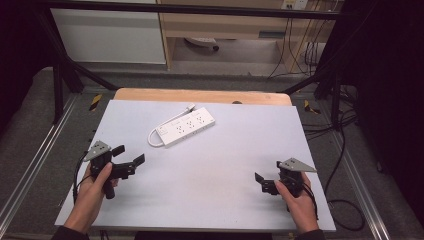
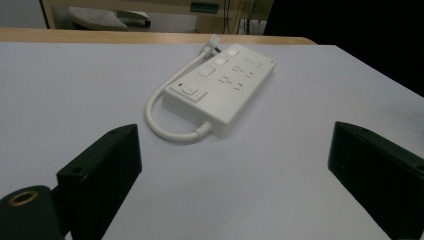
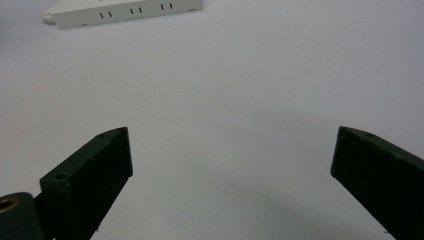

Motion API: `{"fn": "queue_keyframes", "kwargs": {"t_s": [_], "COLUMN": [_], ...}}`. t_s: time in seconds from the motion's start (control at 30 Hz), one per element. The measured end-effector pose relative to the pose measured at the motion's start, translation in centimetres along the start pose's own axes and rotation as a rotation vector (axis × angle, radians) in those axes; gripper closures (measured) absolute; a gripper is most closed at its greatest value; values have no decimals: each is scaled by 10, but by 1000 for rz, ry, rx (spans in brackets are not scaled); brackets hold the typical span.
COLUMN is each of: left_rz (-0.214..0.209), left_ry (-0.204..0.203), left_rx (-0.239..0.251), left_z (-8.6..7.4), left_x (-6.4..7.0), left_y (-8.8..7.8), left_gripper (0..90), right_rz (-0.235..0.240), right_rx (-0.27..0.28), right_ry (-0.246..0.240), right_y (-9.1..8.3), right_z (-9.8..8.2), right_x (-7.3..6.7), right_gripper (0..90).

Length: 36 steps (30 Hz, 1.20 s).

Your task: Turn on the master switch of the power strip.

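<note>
Nothing started yet. Power strip (image 1: 182, 129) lies flat on far middle of surface (image 1: 215, 170), cord (image 2: 162, 117) looped at its near end, plug seemingly tucked behind. Your left gripper (image 1: 128, 159) wide, empty, nearest to strip. Right gripper (image 1: 263, 183) wide, empty, well apart. Reach and grasp all remain.

A white power strip (image 1: 186, 128) with a white cord (image 2: 159, 118) and a small red dot is seen on the pale grey bench (image 1: 210, 175), edged far off in light wood. Black jaws are shown.
</note>
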<state>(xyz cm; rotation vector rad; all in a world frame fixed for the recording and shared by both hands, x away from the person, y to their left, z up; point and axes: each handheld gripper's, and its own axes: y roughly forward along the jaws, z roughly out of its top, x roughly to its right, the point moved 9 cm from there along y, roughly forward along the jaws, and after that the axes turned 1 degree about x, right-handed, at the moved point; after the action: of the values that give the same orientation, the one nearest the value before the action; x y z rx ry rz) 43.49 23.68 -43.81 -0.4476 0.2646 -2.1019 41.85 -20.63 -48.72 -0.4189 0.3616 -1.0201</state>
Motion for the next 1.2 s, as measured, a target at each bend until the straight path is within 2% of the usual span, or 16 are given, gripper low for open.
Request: {"fn": "queue_keyframes", "kwargs": {"t_s": [0.37,0.6,0.8,1.2], "left_rz": [-3,11,21,29], "left_ry": [13,17,28,70], "left_rx": [4,-8,-16,-66], "left_z": [-9,-20,-23,-41], "left_x": [4,1,-1,5], "left_y": [-17,-26,-32,-37], "left_gripper": [71,71,72,78], "right_rz": [-1,-5,-5,-11], "right_rx": [-1,-2,-2,-4], "right_ry": [0,2,1,-1], "right_y": [0,0,0,0], "right_z": [0,0,0,-1], "right_x": [0,1,1,2], "right_gripper": [36,36,36,36]}}
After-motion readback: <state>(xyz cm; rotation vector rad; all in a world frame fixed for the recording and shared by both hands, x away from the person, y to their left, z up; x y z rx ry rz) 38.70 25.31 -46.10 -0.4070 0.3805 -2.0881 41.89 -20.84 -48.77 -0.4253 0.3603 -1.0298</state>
